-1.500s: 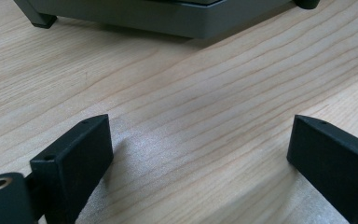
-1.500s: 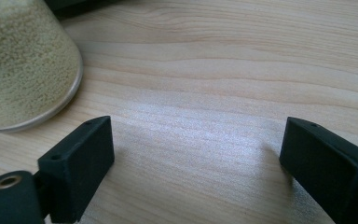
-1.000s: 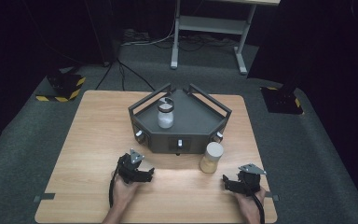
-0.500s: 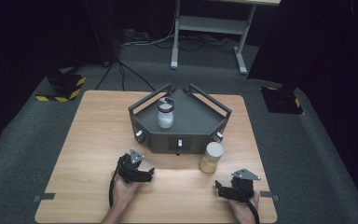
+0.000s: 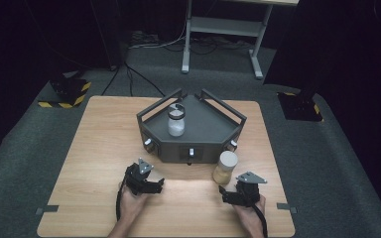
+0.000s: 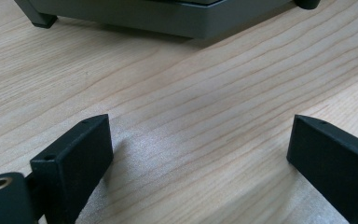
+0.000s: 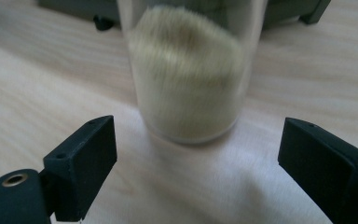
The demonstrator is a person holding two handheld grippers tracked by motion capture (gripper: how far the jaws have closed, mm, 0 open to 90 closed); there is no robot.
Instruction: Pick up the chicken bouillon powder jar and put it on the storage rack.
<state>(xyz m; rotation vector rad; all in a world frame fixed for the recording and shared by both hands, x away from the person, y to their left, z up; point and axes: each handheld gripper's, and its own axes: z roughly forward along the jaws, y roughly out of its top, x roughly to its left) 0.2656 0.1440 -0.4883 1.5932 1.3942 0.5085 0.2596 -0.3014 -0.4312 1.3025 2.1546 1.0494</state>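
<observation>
A clear jar of beige powder with a pale lid stands on the wooden table, just in front of the right corner of a dark grey platform. On that platform stands a second jar holding white powder. My right gripper is open, low on the table just short of the beige jar. In the right gripper view the jar stands close ahead of my right gripper, beyond its jaws. My left gripper rests open near the platform's front. Bare wood lies between the jaws of my left gripper.
The platform has raised rails at the back and small knobs on its front face; its base shows ahead of the left jaws. Beyond the table lie grey carpet, black-and-yellow floor stands and a metal desk frame.
My right gripper has slid left and forward toward the beige jar. The left gripper and both jars have stayed put.
</observation>
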